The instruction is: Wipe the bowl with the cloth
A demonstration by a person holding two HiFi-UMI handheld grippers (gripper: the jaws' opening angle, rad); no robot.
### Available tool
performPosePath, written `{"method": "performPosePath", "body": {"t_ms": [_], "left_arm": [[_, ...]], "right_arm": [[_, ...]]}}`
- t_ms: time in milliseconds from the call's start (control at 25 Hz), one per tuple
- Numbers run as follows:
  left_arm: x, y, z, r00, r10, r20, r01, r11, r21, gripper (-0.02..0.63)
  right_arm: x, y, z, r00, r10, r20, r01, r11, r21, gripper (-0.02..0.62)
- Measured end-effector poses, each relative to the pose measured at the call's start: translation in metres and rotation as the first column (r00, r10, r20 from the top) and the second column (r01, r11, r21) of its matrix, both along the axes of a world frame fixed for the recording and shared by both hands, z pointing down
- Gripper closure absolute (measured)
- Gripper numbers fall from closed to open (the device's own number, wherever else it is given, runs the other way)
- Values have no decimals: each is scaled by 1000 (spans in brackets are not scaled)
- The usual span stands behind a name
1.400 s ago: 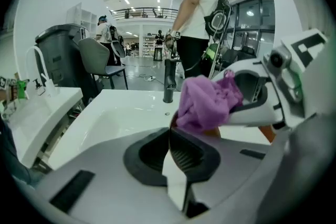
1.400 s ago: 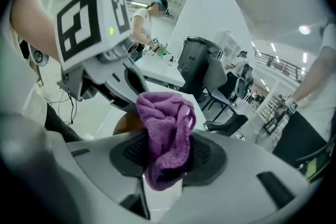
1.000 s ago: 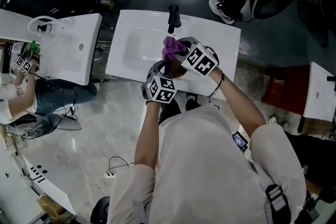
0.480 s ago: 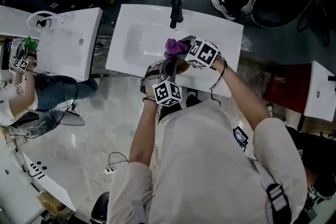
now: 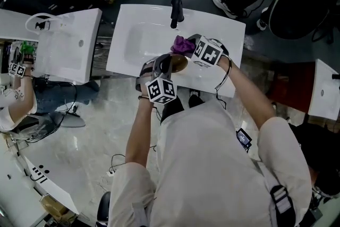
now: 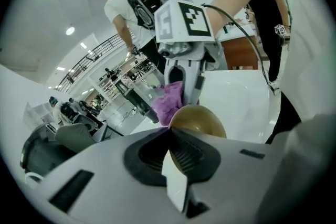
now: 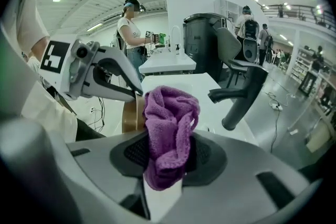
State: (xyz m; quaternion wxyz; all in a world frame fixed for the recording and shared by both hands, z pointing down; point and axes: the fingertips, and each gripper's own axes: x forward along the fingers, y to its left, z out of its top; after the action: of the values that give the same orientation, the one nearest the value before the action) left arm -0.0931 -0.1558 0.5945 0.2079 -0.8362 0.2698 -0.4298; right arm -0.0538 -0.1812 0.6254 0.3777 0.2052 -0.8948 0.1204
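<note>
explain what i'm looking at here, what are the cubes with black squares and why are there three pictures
No robot: a person holds a two-jaw gripper in each hand, and the marker cubes are part of those. The head view looks down from a camera on the person's head. The other two pictures come from cameras riding on each gripper, looking along its jaws. Below is a white sink with a black faucet. The left gripper pinches the rim of a golden-brown bowl; the right gripper clamps a purple cloth right beside it.
</note>
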Motion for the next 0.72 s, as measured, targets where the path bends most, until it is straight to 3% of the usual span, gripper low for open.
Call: {"method": "performPosePath", "body": {"t_ms": [200,280,400,600,640,680,720], "left_arm": [[-11,-16,-7,985,-110,-136,98,991,-93,589],[-17,-20,-3,957,-191,-218,150,970,-189,589],[-27,-22,8,893,-318,-319,205,918,-340,589],[-42,-22,22,748,-508,-428,249,812,-528,589],[-45,-23,25,705,-551,-447,250,782,-571,589],[-49,-24,28,645,-604,-467,248,744,-620,589],[-54,-26,30,570,-663,-486,241,700,-672,589]], "right_arm": [[7,3,4,998,-30,-63,34,998,48,460],[9,4,5,998,-25,-66,29,998,63,460],[9,6,6,997,-18,-72,24,997,79,462],[9,14,8,999,-4,-44,8,996,93,462],[9,14,8,999,2,-35,2,995,101,462],[9,14,8,1000,12,-21,-9,994,110,460],[9,13,8,1000,28,-1,-27,993,117,462]]}}
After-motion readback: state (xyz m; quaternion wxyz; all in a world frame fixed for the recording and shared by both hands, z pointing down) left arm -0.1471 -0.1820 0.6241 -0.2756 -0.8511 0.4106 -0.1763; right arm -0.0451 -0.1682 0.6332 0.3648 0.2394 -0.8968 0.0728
